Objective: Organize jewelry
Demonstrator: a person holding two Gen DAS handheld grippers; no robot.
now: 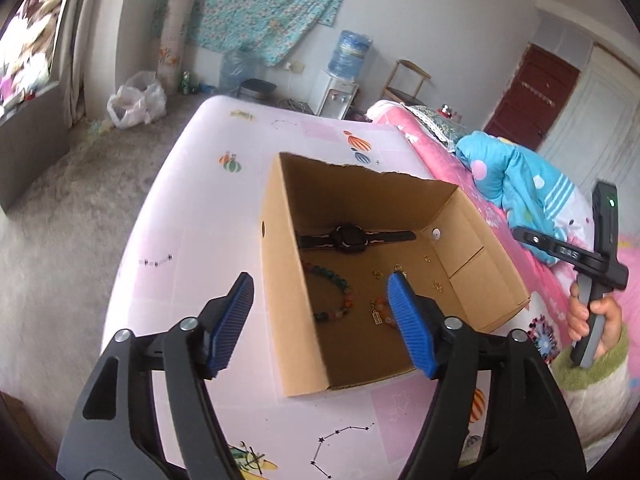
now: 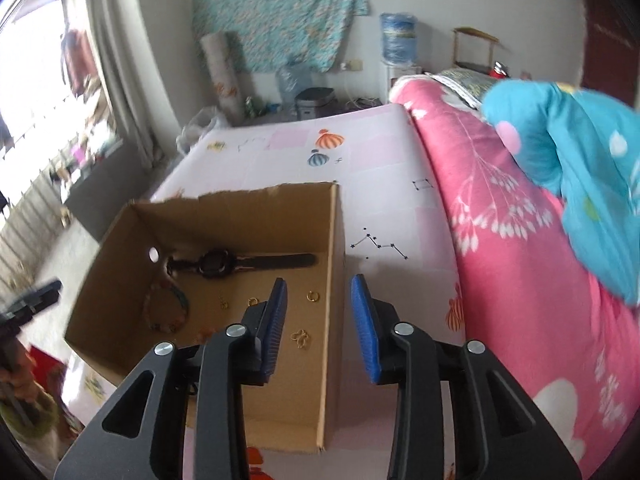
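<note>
Pink quilt, water dispenser, door.

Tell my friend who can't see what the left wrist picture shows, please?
An open cardboard box sits on a pink bed sheet, holding a black watch, a colourful bead bracelet and small gold rings. The left gripper hangs open and empty above the box's near left wall.

Left hand-held gripper and right hand-held gripper, both angled downward, jaws apart, nothing between them.
</note>
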